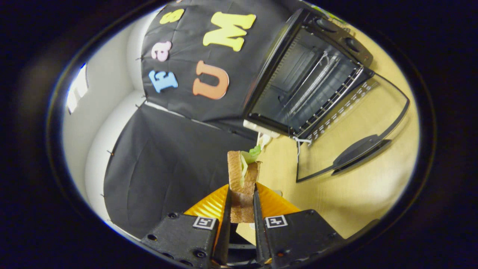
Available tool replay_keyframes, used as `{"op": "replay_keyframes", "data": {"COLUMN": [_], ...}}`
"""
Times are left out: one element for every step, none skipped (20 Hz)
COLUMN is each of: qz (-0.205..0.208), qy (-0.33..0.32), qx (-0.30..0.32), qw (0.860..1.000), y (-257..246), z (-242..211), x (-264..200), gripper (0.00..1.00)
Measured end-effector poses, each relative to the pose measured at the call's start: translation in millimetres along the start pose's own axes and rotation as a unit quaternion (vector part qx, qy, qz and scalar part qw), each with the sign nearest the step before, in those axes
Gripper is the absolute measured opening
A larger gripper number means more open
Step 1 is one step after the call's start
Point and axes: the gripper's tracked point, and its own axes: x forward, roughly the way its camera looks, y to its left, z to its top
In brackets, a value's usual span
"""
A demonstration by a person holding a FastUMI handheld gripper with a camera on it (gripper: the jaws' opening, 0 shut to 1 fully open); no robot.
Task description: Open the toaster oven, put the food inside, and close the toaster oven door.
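My gripper (242,201) is shut on a sandwich (242,173) of brown bread with green lettuce sticking out at its far end. Both fingers press on the bread, and the sandwich stands out beyond the fingertips, lifted off the table. The view is rolled sideways. Beyond and to the right of the sandwich stands the black toaster oven (310,74) with its cavity open and a wire rack (328,97) inside. Its glass door (358,123) lies folded down flat over the wooden table, with the dark handle (360,149) at its outer edge.
The pale wooden table (354,194) runs under the oven and the door. A white cord (298,144) hangs by the oven's near corner. Black cloth walls (168,160) stand beside the oven, with a white wall (108,112) behind them.
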Motion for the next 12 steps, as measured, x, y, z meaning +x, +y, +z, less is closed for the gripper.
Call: {"op": "replay_keyframes", "data": {"qz": [-0.001,-0.004,-0.008,-0.01,-0.015,-0.02,-0.029,-0.035,-0.041,-0.044,-0.05,-0.057], "qy": [-0.03,-0.058,-0.085,-0.107,-0.124,-0.134,-0.143,-0.149,-0.157,-0.163,-0.171,-0.18], "qx": [0.012,0.025,0.036,0.046,0.051,0.054,0.058,0.063,0.068,0.072,0.074,0.076], "qw": [0.999,0.998,0.996,0.993,0.991,0.989,0.988,0.986,0.984,0.983,0.981,0.979], "y": [-6.0,-12.8,-19.9,-25.6,-32.9,-39.5,-46.6,-52.7,-56.7,-57.5,-60.7,-65.9], "z": [14.1,25.1,37.2,46.6,56.3,61.6,66.9,70.1,76.1,85.3,95.1,105.1], "x": [-3.4,-6.4,-8.5,-14.2,-15.6,-15.6,-14.5,-11.1,-6.6,-4.0,-1.5,1.2], "gripper": [0.34,0.34,0.34,0.34,0.34,0.34,0.34,0.34,0.34,0.34,0.34,0.34]}}
